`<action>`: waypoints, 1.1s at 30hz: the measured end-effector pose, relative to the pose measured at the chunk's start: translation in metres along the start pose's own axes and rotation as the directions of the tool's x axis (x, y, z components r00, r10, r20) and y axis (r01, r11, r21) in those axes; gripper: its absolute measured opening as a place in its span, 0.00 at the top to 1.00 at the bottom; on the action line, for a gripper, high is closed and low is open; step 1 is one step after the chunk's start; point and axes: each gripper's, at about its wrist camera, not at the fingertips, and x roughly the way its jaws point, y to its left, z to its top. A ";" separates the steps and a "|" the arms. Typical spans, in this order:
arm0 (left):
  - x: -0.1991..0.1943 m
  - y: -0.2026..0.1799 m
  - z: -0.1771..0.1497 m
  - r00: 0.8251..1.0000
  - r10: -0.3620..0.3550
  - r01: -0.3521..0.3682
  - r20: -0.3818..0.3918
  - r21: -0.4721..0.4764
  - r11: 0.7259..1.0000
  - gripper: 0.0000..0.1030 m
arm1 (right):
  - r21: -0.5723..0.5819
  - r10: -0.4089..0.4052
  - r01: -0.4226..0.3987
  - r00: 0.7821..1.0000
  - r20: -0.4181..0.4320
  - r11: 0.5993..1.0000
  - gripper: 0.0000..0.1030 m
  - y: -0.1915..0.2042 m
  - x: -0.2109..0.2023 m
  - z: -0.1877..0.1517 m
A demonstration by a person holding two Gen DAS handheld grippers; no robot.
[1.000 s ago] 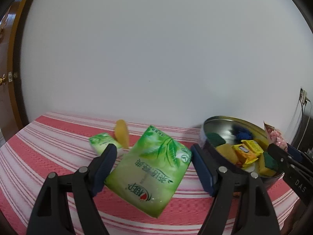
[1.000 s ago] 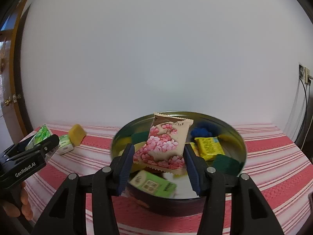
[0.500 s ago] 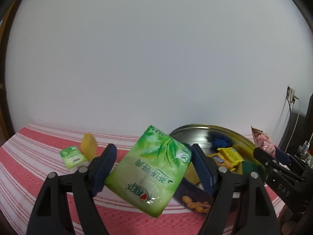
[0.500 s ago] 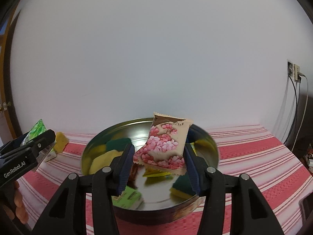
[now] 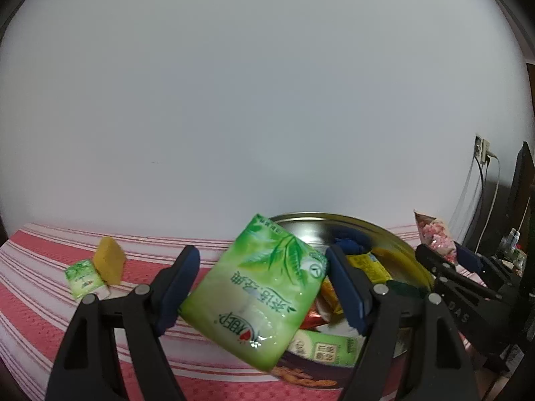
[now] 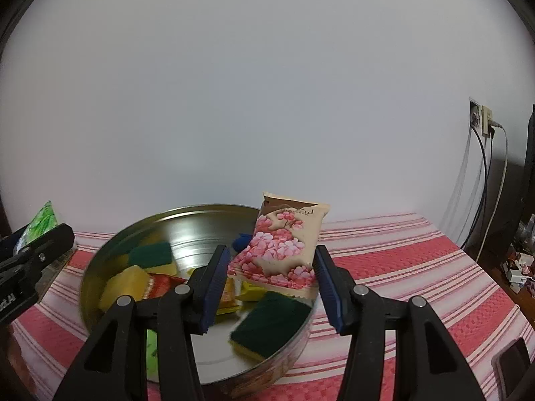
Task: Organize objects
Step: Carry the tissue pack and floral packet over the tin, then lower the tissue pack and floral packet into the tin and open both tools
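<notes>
My left gripper (image 5: 260, 287) is shut on a green tea-leaf packet (image 5: 257, 294), held in the air at the left rim of a round metal tin (image 5: 394, 234). My right gripper (image 6: 272, 284) is shut on a beige packet with pink flowers (image 6: 284, 250), held above the tin (image 6: 100, 267). The tin holds several sponges and snack packets. The right gripper with its pink packet (image 5: 434, 240) shows at the right of the left wrist view. The left gripper (image 6: 33, 257) with its green packet (image 6: 41, 222) shows at the left of the right wrist view.
A small green packet (image 5: 83, 277) and a yellow sponge (image 5: 108, 262) lie on the red-and-white striped tablecloth (image 5: 40, 300) to the left of the tin. A white wall is close behind. Cables and a socket (image 6: 481, 123) are at the far right.
Both grippers have swung to the right with their packets. The tin has come closer in the left wrist view and has shifted left in the right wrist view.
</notes>
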 end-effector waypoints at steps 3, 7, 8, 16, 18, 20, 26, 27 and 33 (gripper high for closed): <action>0.006 -0.006 0.000 1.000 -0.016 0.016 -0.011 0.003 1.000 0.25 | -0.003 -0.009 0.009 1.000 -0.020 1.000 0.48 -0.005 0.010 0.001; 0.015 -0.011 0.001 0.999 -0.024 0.024 -0.027 0.003 1.000 0.25 | 0.011 0.002 -0.002 0.999 -0.050 1.000 0.48 -0.005 0.020 0.001; 0.018 -0.012 0.001 0.999 -0.021 0.021 -0.031 0.006 1.000 0.25 | 0.014 0.007 -0.006 0.998 -0.060 1.000 0.48 -0.008 0.025 0.001; 0.042 -0.022 -0.003 0.996 0.001 0.001 -0.087 0.022 1.000 0.25 | 0.000 0.033 -0.033 0.994 -0.103 0.999 0.48 -0.013 0.043 0.000; 0.050 -0.025 -0.002 0.995 0.007 -0.004 -0.104 0.026 1.000 0.25 | -0.010 0.037 -0.039 0.991 -0.125 0.999 0.48 -0.012 0.051 -0.001; 0.056 -0.028 -0.001 0.993 0.018 -0.014 -0.116 0.036 0.999 0.25 | -0.014 0.046 -0.049 0.989 -0.140 0.999 0.48 -0.010 0.054 -0.002; 0.066 -0.035 -0.002 0.988 0.032 -0.025 -0.153 0.049 0.999 0.25 | -0.056 0.058 -0.069 0.984 -0.171 0.996 0.48 -0.001 0.061 -0.006; 0.068 -0.035 -0.003 0.987 0.037 -0.029 -0.158 0.053 0.998 0.25 | -0.060 0.061 -0.073 0.983 -0.172 0.996 0.48 -0.001 0.061 -0.006; 0.078 -0.041 -0.013 0.980 0.051 -0.039 -0.190 0.063 0.997 0.25 | -0.057 0.071 -0.083 0.979 -0.189 0.995 0.48 -0.002 0.063 -0.007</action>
